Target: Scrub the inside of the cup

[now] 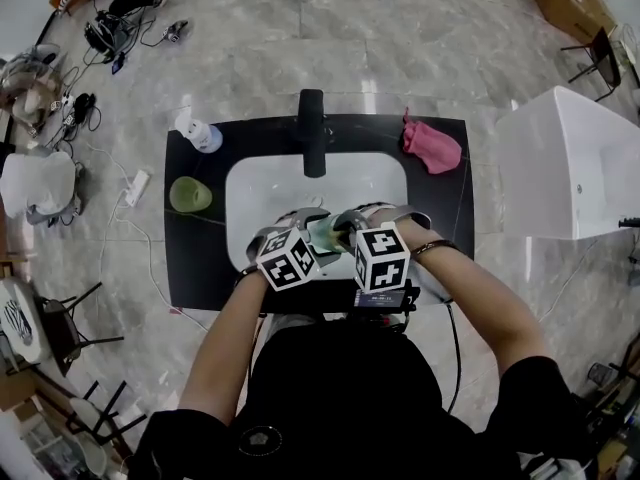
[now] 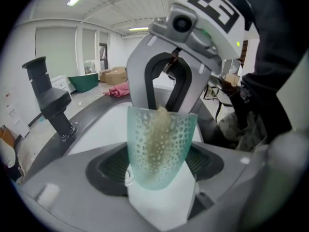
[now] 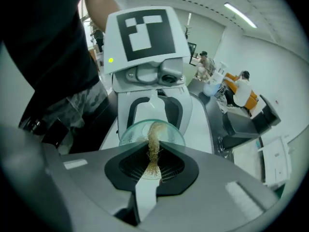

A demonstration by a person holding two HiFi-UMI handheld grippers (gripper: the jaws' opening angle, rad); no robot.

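- The cup (image 2: 161,149) is clamped between the jaws of my left claw (image 1: 300,230), with its mouth facing my right claw (image 1: 345,228).
- My right claw is pinched shut on the fibrous scrubber (image 3: 153,156), whose far end reaches past the rim into the cup.
- I judge the scrubbing is under way. I can't tell how clean the wall is, so more strokes are likely needed.
- The sink (image 1: 250,203) lies below both claws, and the faucet (image 1: 312,133) stands beyond them.
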